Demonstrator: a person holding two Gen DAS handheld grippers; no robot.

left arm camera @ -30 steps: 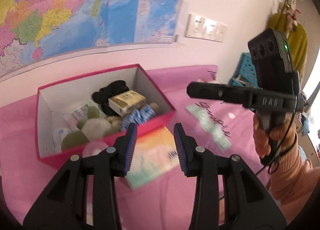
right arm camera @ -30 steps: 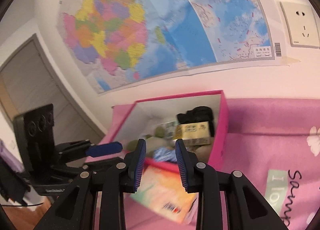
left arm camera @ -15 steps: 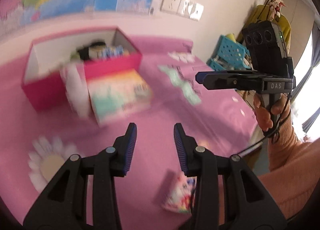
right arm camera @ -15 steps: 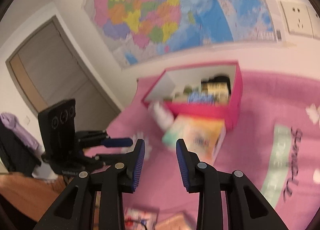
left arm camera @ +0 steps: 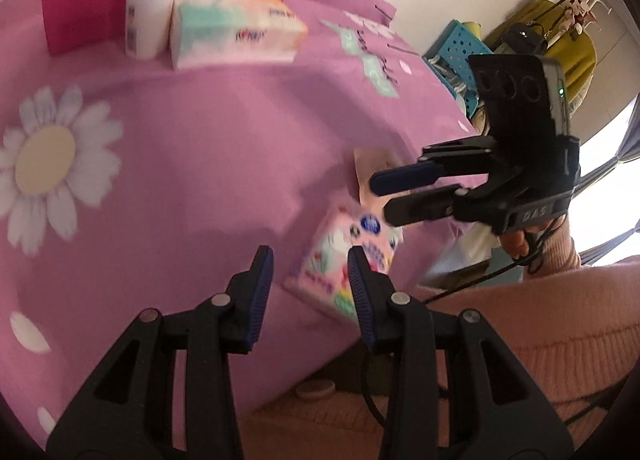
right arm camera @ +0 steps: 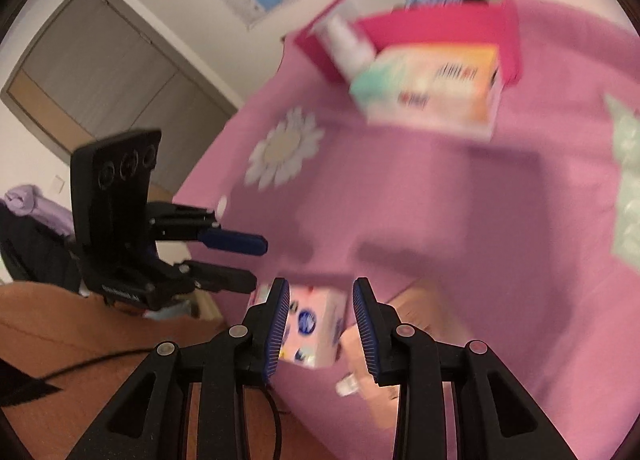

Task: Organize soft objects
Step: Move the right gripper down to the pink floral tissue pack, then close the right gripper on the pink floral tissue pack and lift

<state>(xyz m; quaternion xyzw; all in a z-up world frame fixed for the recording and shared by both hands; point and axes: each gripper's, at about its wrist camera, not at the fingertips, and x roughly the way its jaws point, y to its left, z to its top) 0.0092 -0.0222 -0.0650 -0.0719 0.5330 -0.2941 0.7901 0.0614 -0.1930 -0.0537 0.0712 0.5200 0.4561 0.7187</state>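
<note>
Both claws gape and carry nothing. The left claw [left arm camera: 310, 296] has swung down from the box to the near edge of the pink bed [left arm camera: 192, 164], where a small tissue pack [left arm camera: 348, 260] lies at 1 o'clock of it, partly behind its right finger. The right claw [right arm camera: 320, 324] has dropped too, framing that pack [right arm camera: 316, 324] between its fingers without contact. "DAS" reads on the right claw's body. Far off at 11 o'clock stand a white bottle [left arm camera: 148, 12] and a big tissue pack [left arm camera: 236, 32], its print too blurred to read, touching the red box [left arm camera: 84, 8]. Open cloth lies between
</note>
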